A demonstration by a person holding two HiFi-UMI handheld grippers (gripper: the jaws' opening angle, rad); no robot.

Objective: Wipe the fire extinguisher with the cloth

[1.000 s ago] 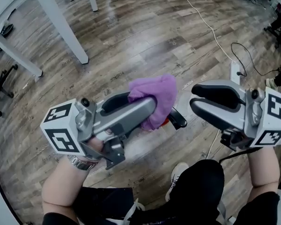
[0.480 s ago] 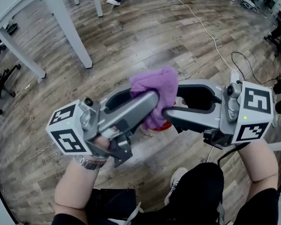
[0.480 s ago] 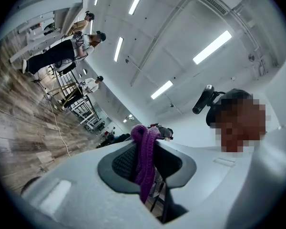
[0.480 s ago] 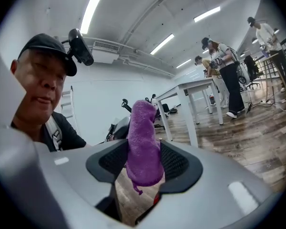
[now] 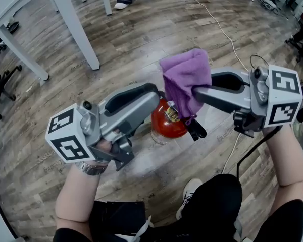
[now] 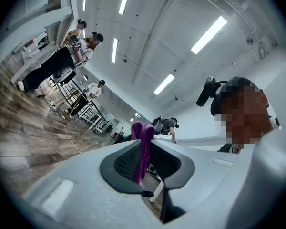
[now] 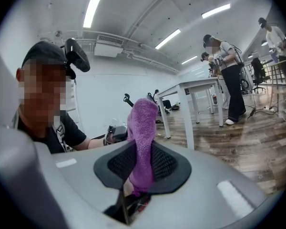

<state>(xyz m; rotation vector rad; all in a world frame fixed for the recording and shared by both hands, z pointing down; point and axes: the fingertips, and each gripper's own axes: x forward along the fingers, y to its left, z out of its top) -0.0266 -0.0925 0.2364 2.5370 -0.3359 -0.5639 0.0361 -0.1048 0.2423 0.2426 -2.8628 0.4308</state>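
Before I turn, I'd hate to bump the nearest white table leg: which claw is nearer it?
Left. The left claw is on the white table leg side of the fire extinguisher; the right claw, jaws just closing on the cloth, is across it, farther away.

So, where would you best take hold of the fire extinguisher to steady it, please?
I'd take the black handle at the top of the fire extinguisher, coming down from above. It stands upright on the floor, and its rounded red body looks too wide and smooth to pinch, while the handle juts out sideways, narrow and uncovered.
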